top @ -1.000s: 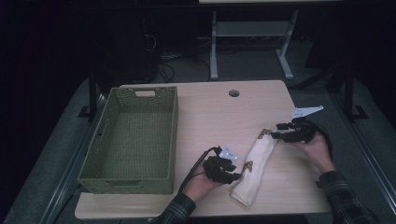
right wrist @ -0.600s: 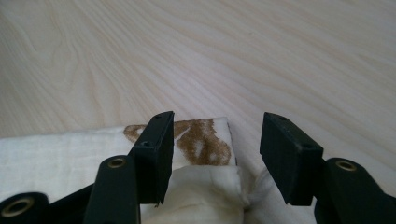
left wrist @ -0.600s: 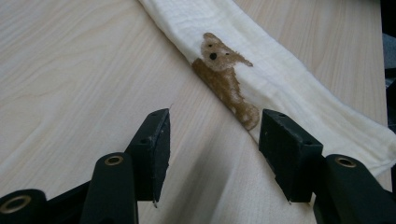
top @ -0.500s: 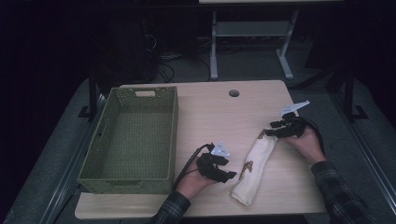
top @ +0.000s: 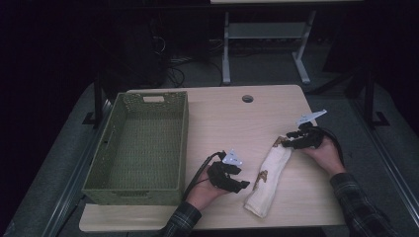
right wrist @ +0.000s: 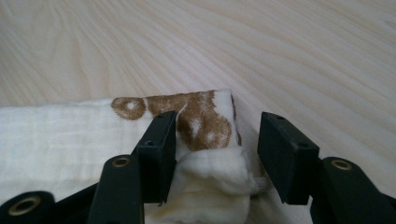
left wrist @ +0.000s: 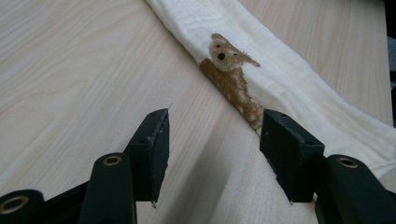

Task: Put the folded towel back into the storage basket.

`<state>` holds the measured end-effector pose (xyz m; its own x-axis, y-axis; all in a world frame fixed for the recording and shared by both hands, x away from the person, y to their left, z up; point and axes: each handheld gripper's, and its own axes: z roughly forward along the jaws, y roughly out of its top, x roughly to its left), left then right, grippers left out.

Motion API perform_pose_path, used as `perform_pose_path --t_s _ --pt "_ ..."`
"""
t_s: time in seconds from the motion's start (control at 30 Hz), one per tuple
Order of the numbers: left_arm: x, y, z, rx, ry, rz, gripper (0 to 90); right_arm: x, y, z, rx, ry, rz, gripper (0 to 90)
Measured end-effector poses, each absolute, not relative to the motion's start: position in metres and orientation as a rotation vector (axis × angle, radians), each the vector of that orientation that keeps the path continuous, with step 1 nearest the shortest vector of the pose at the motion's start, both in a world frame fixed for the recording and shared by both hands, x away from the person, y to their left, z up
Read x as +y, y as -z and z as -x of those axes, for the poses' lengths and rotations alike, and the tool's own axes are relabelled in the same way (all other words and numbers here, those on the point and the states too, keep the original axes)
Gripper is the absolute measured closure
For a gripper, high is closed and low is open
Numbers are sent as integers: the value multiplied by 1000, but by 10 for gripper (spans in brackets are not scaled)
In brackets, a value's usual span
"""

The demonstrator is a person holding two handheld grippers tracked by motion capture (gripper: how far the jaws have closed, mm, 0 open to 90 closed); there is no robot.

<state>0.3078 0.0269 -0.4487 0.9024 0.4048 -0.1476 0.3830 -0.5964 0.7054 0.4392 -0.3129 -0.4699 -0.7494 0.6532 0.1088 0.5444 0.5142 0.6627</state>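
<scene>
A cream cloth with brown animal prints lies folded into a long strip on the wooden table. My left gripper rests low beside the strip's middle, on its left. In the left gripper view its jaws have just been opening and stand open over bare wood, with the printed cloth just beyond them. My right gripper is at the strip's far end. In the right gripper view it straddles the raised corner of the cloth. Those jaws have been closing a little, with a gap left at one pad.
A green perforated basket stands empty on the left half of the table. A round cable hole sits near the far edge. A white desk frame stands on the dark floor behind the table.
The left gripper's jaws have widened beside the cloth while the hand stayed put. The right gripper has sunk slightly onto the cloth's far corner.
</scene>
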Motion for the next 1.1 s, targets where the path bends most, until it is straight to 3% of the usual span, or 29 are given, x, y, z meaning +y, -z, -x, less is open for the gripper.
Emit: perform_pose_path --t_s 0.07,0.17,0.23,0.3,0.53,1.1 --pt "26 449 -308 564 -35 -2263 419 -313 470 -438 2596 -1067 -1043 526" --pt "26 449 -308 557 -39 -2267 419 -310 470 -436 2618 -1077 -1013 672" --pt "26 449 -307 559 -36 -2260 419 -310 470 -436 2621 -1081 -1012 697" --pt "25 449 -307 556 -37 -2255 418 -310 470 -436 2642 -1103 -997 777" --pt "24 448 -307 532 -40 -2262 413 -304 468 -431 2634 -1053 -916 824" --pt "2 433 -301 338 -47 -2269 388 -259 454 -429 2663 -1115 -734 828"
